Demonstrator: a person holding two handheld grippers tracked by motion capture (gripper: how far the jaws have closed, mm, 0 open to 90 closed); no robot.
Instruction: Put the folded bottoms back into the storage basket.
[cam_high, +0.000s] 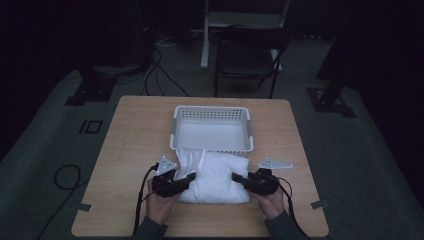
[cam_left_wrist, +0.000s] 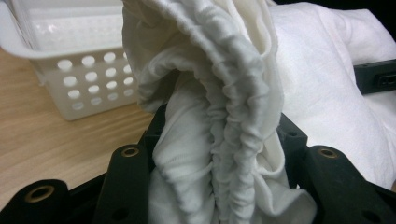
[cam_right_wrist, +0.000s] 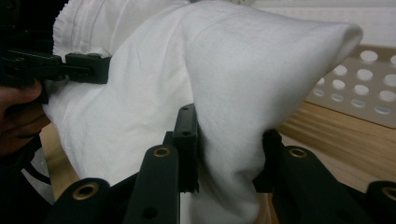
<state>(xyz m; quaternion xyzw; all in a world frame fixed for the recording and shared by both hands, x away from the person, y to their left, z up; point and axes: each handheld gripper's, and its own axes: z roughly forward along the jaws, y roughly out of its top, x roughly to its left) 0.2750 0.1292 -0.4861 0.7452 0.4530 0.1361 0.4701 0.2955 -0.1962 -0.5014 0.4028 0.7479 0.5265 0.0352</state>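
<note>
Dim room around you: dark floor, cables trailing across it, a black folding chair (cam_high: 248, 56) standing beyond the far edge of the wooden worktop (cam_high: 130, 145).

White pillow in a white pillowcase (cam_high: 216, 176) is the biggest thing on the worktop, lying near your edge, between your two hands. Its far side touches or nearly touches the near wall of the white perforated basket (cam_high: 212, 127), which sits at the worktop's middle toward the far side. The pillowcase's gathered open end bunches up at the pillow's left far corner, right by the basket.

Your left gripper (cam_high: 190, 178) is at the pillow's left end. In the left gripper view its jaws are clamped on a thick bunch of ruffled pillowcase fabric (cam_left_wrist: 224, 140), folds pressed between both jaws, basket wall behind at left.

Your right gripper (cam_high: 236, 177) is at the pillow's right end. In the right gripper view its jaws pinch a fold of smooth pillowcase cloth (cam_right_wrist: 233, 140), the fabric rising to a peak above them; your left gripper (cam_right_wrist: 86, 67) and hand show farther off at the cloth's other end.

Small grey three-cornered plate (cam_high: 274, 164) sits just beyond your right hand.
</note>
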